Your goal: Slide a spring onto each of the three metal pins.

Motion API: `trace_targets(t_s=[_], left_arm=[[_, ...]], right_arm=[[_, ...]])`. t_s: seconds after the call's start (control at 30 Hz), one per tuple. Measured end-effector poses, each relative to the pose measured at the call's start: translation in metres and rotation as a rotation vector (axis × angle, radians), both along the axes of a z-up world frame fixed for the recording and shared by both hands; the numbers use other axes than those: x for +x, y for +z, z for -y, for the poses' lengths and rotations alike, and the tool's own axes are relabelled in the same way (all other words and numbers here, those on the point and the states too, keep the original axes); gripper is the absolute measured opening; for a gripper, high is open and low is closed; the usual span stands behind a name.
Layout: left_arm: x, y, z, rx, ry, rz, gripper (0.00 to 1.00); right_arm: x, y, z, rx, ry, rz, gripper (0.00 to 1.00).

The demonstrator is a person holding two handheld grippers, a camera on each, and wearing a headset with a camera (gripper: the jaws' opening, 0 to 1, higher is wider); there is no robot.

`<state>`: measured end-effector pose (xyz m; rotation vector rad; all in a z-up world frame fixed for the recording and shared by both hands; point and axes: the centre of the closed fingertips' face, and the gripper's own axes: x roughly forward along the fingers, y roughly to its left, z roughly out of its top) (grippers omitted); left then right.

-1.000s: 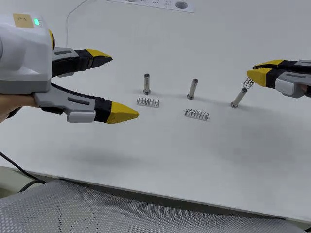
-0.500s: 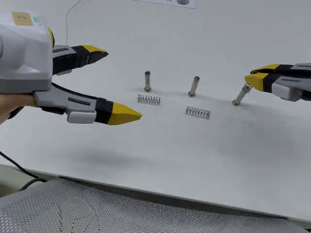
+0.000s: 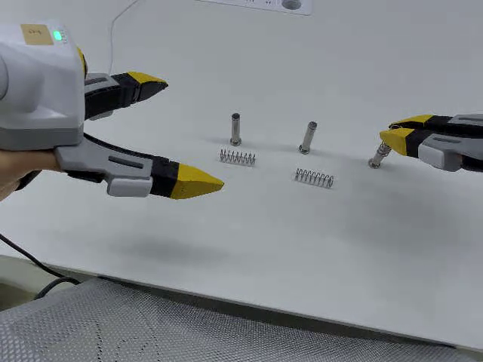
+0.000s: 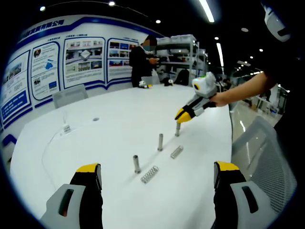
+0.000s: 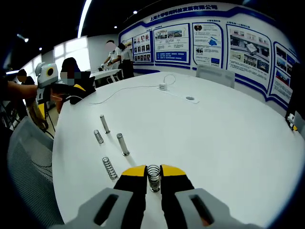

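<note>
Three metal pins stand in a row on the white table: left pin (image 3: 235, 128), middle pin (image 3: 308, 137), right pin (image 3: 377, 158). My right gripper (image 3: 394, 136) is shut on a spring (image 5: 153, 177) that sits over the right pin's top, with only the pin's base showing below. One loose spring (image 3: 238, 157) lies in front of the left pin, another (image 3: 314, 178) in front of the middle pin. My left gripper (image 3: 183, 132) hovers open and empty to the left of the pins, its fingertips (image 4: 88, 171) wide apart.
A grey mesh chair back (image 3: 151, 324) runs along the table's near edge. A white cable (image 3: 113, 41) and a socket plate (image 3: 283, 4) lie at the far side. People stand at another table (image 4: 143, 59) in the background.
My right gripper has come down and left with the spring, sliding it over the right pin's top. The left gripper has stayed open in about the same place.
</note>
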<state>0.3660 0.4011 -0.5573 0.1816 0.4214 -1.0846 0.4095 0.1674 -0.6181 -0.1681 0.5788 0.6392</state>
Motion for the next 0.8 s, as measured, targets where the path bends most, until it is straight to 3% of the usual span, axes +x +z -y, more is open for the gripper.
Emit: trace_targets(t_s=[0.2,0.37,0.8], left_arm=[[0.004,-0.002,-0.003,0.02,0.007,0.01,1.0],[0.009,0.005,-0.007,-0.01,0.031,0.011,1.0],[0.009,0.005,-0.007,-0.005,0.031,0.013,1.0]], right_arm=[[-0.003,-0.008,-0.001,-0.006,-0.008,-0.013,0.11],[-0.004,-0.013,-0.003,-0.014,-0.005,-0.021,0.11],[-0.008,-0.018,-0.005,-0.037,-0.007,-0.024,0.11]])
